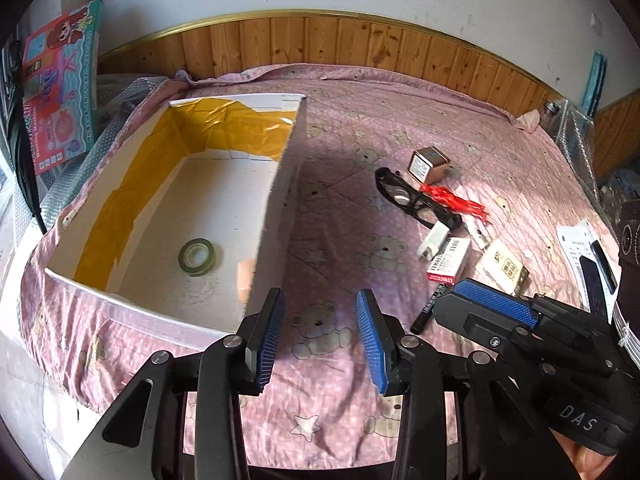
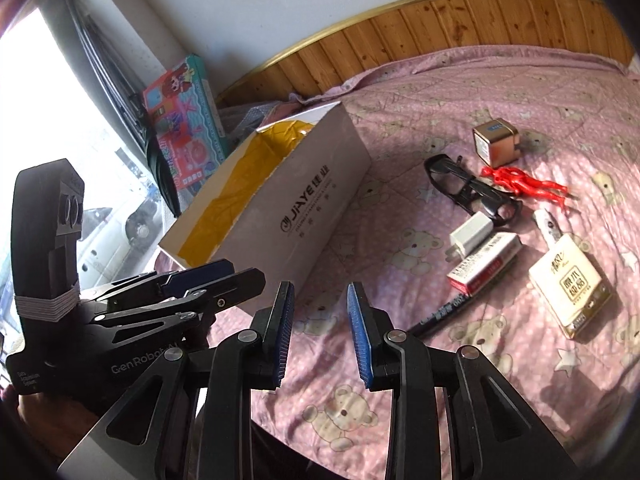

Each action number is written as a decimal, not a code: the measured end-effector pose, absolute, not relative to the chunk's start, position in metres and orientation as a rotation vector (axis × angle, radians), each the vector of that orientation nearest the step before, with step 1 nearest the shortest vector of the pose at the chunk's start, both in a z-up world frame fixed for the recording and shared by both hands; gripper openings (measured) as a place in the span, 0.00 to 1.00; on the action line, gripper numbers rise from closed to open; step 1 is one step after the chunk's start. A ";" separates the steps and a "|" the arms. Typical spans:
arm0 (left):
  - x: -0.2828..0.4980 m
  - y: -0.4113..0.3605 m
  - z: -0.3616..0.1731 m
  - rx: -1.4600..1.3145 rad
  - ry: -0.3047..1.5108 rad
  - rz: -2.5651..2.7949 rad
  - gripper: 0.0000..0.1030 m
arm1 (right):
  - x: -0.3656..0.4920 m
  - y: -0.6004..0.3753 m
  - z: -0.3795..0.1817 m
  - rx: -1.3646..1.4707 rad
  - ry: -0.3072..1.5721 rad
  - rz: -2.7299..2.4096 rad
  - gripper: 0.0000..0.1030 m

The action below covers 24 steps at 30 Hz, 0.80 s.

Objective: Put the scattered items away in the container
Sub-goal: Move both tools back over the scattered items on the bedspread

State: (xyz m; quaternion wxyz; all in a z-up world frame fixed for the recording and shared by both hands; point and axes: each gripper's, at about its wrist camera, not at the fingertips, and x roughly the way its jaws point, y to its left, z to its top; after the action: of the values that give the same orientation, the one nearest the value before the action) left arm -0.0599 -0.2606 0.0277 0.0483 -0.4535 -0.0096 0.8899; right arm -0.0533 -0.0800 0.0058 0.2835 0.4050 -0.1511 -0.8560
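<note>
Hovering agape beside the box (image 1: 276, 216) wall over bare quilt (image 1: 332, 264), each claw empty.

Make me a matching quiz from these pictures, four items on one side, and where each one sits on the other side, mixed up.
Items
1. roll of green tape
2. black glasses
3. white charger plug
4. black pen

Places
A. on the quilt, touching the red and white box
B. on the floor of the open cardboard box
C. on the quilt, nearest the right claw
D. beside the red plastic figure

Pairs: 1-B, 2-D, 3-A, 4-C
</note>
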 end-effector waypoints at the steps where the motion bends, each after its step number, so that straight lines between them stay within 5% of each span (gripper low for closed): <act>1: -0.061 -0.251 0.024 -1.388 -0.016 2.692 0.38 | -0.053 -0.070 0.003 1.095 -0.422 -2.307 0.30; 24: -0.085 -0.164 -0.030 -1.483 0.077 2.480 0.48 | -0.059 0.018 -0.026 1.200 -0.552 -2.420 0.30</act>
State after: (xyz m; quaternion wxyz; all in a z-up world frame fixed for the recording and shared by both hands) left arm -0.0853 -0.1644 -0.0303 0.1252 -0.5092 0.0265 0.8511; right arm -0.0586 0.0181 -0.0260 0.1908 0.4272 -0.1966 -0.8616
